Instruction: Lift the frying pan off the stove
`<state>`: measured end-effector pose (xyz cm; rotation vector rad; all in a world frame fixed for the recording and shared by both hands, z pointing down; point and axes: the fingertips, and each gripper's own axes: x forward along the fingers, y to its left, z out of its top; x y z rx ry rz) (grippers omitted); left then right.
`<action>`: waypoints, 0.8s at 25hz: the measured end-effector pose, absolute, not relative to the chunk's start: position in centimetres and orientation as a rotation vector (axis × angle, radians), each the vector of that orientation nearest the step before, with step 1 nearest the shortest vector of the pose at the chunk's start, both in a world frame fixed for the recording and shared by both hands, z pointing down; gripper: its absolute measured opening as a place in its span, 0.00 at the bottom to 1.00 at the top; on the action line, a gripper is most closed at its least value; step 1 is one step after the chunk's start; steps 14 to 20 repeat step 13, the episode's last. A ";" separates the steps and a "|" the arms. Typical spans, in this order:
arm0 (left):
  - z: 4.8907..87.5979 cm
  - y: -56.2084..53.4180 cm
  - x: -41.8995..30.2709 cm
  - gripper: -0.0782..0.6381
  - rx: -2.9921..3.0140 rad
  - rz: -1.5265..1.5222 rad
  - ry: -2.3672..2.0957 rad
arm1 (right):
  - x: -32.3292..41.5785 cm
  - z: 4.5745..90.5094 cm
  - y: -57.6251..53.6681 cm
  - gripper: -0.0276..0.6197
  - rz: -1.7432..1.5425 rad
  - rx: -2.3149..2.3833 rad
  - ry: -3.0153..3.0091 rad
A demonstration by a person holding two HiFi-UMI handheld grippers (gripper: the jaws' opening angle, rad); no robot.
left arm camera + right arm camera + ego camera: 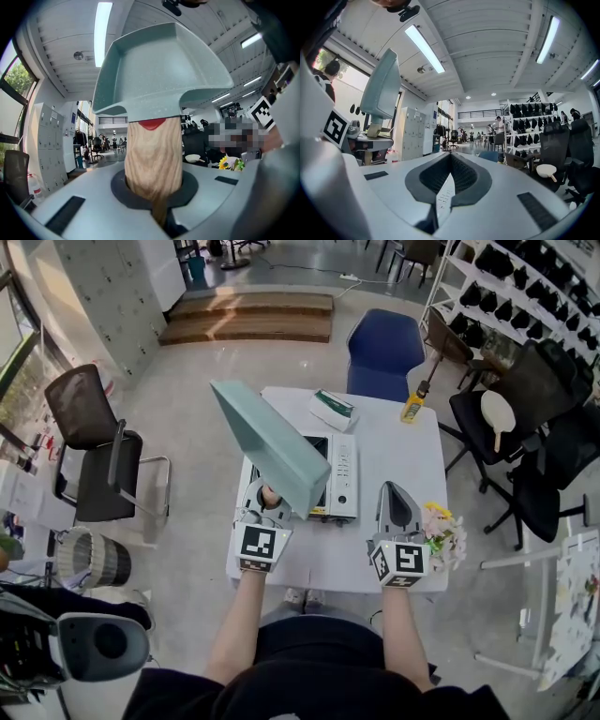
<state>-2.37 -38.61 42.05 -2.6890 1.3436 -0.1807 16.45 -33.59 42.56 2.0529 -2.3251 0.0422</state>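
**Pan in the air, held by its handle in the left tongs**

The left gripper is pinched on the wooden handle of the frying pan. In the left gripper view the handle fills the gap between the jaws and the pads press on both sides of it. The pan is square and pale grey-green. It is off the stove and stands steeply on end, rising from the gripper with its far end up and away from the person. From the head view it hangs over the stove's left part, near the tabletop's left edge. In the right gripper view it shows edge-on, standing up from the left gripper.

The right gripper hovers over the right part of the table, towards the near edge and well apart from the pan. Its jaws are pressed together at the tips with nothing between them (the right gripper view shows only a thin sliver of white below the tips).

The stove sits mid-tabletop, its control panel on the right side. A green-and-white packet lies at the far edge. A yellow bottle is at the far right corner. A bunch of flowers is at the right edge, near the near right corner and just beside the right gripper. A blue chair is beyond the far edge.
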 end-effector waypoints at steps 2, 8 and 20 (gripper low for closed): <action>42.1 -38.5 -2.4 0.14 -2.689 -0.182 1.345 | 16.3 42.6 -33.6 0.04 0.041 2.047 -2.329; 42.1 -38.5 -2.7 0.14 -2.682 -0.190 1.359 | 16.2 42.7 -33.6 0.05 0.049 2.040 -2.331; 42.0 -38.4 -2.9 0.14 -2.671 -0.180 1.360 | 15.9 42.9 -33.6 0.05 0.054 2.035 -2.333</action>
